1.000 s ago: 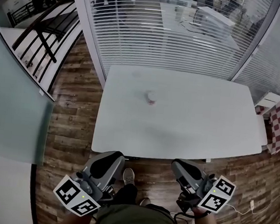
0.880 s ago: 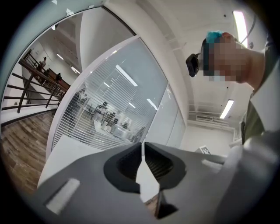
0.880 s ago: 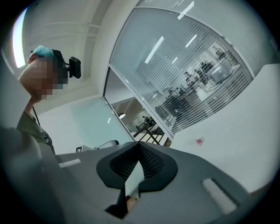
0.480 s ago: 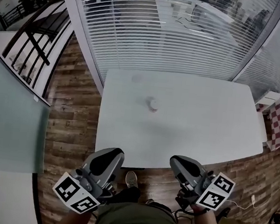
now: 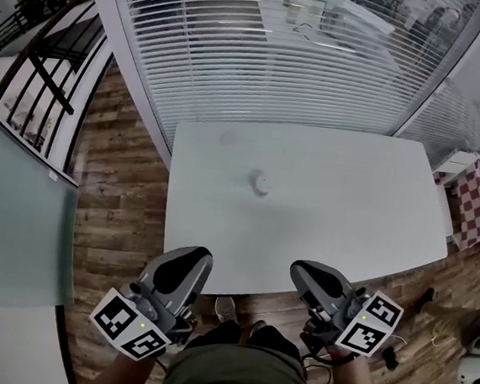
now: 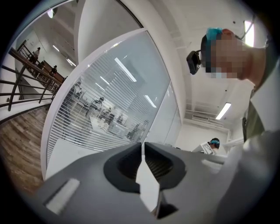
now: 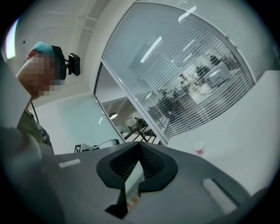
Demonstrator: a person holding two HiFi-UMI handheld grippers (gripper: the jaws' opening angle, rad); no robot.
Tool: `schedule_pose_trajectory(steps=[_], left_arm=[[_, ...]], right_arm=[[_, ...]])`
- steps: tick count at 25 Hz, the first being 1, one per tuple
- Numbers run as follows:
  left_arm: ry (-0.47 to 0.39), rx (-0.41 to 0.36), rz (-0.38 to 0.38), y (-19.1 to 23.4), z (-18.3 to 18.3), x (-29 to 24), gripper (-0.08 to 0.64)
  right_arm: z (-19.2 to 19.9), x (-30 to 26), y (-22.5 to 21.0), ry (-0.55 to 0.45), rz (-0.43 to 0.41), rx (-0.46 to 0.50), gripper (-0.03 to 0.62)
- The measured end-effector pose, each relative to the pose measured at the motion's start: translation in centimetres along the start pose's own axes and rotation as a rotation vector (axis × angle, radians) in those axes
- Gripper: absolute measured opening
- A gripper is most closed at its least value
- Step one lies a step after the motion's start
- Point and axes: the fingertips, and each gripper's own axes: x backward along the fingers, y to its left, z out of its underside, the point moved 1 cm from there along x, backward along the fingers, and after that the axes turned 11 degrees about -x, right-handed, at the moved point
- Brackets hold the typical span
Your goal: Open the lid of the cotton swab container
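1. head view. the grey two-jaw left gripper (image 5: 184,266) is clenched on nothing, and the matching right gripper (image 5: 316,280) is clenched and empty too. both are held low at the person's waist, short of the near edge of the white rectangular table (image 5: 348,214). the small round whitish cotton swab container (image 5: 260,183) stands alone near the table's middle, well apart from both grippers. its lid looks to be on.
2. left gripper view. the left gripper (image 6: 142,162) has its jaws pressed together with nothing between them. the container is not seen here.
3. right gripper view. the right gripper (image 7: 139,164) has its jaws together and empty. the container (image 7: 199,148) is far ahead on the table, to the right.
4. step, as judged: approach only, lid untouched. the next move calls for reaching over the near edge and releasing the jaws, with one gripper steadying the body and the other taking the lid.
5. room: the table is bare all round the container. the slatted glass wall (image 5: 278,56) stands behind the far edge.
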Motion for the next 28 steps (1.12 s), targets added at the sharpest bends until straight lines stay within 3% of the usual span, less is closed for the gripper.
schedule_pose_trajectory(steps=[12, 28], left_arm=[[0.058, 0.006, -0.028, 1.9, 2.4, -2.6, 0.028], [0.162, -0.006, -0.124, 6.6, 8.1, -10.1, 0.032]], right_arm=[[-1.4, -1.3, -3.1, 0.013, 0.001, -0.025, 0.009], [-4.4, -4.4, -10.7, 0.121, -0.043, -0.095, 0.009]])
